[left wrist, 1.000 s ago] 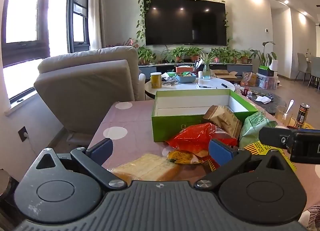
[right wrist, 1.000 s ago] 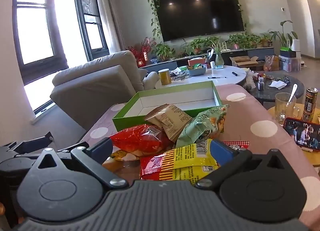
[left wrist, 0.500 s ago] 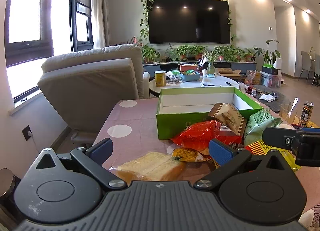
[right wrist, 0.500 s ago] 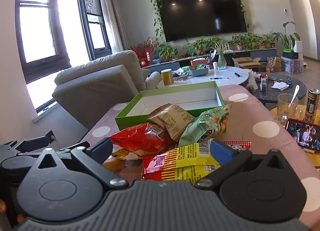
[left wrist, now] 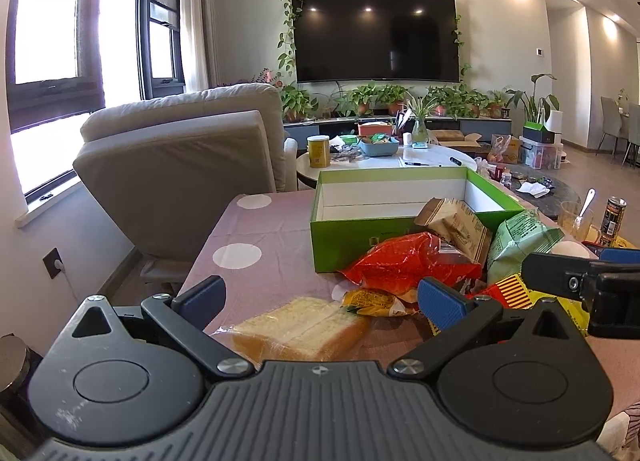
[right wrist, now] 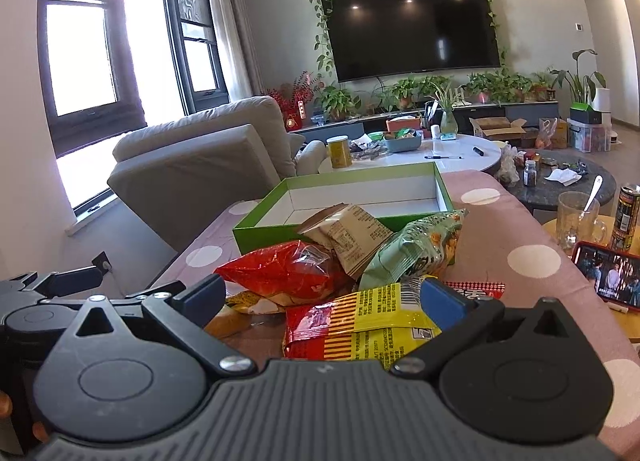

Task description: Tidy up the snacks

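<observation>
An empty green box (left wrist: 352, 239) with a white inside stands on the pink dotted tablecloth (left wrist: 248, 229); it also shows in the right wrist view (right wrist: 260, 227). Snack packs lie piled in front of it: a red bag (left wrist: 404, 263), a tan pack (left wrist: 460, 221), a green bag (left wrist: 520, 239), a yellow-red pack (right wrist: 372, 321) and wrapped bread (left wrist: 300, 327). My left gripper (left wrist: 318, 295) is open just above the bread. My right gripper (right wrist: 320, 295) is open over the yellow-red pack.
A grey recliner (left wrist: 180, 165) stands left of the table. A side table at the right holds a phone (right wrist: 608, 275), a glass mug (right wrist: 576, 217) and a can (right wrist: 628, 209). A white coffee table (left wrist: 384, 161) with clutter lies behind the box.
Both grippers have tilted up and back slightly, so the box and snacks sit lower in view. Both stay open and the snacks have not moved.
</observation>
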Demonstrator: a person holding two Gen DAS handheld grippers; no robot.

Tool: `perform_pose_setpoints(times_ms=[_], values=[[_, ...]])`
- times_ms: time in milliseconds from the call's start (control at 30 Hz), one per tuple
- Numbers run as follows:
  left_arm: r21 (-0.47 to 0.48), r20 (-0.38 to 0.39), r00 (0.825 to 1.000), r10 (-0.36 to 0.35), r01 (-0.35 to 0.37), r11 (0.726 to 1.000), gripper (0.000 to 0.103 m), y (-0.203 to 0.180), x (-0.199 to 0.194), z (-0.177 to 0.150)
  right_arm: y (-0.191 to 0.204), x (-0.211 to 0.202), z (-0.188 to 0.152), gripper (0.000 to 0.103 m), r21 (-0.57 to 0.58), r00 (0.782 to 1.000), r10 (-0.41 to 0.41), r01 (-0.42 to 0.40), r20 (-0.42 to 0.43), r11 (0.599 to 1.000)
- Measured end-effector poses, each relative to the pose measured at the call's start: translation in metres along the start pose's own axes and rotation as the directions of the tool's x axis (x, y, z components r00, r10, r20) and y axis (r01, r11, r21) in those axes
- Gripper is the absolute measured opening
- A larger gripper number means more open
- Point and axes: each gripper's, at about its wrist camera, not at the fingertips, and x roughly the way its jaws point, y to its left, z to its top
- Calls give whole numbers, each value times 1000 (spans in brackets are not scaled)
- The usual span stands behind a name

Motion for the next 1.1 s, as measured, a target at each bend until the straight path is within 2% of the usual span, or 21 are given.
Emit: perform_pose_setpoints(times_ms=[400, 1100], values=[[4, -15, 1000, 3, -3, 1000, 103, -1, 3, -2, -6, 2, -2, 88, 40, 999, -29, 29, -16, 999], [13, -12, 1000, 13, -13, 1000, 103, 2, 0, -2, -1, 6, -1, 88, 41, 1000, -3, 4, -26, 999]])
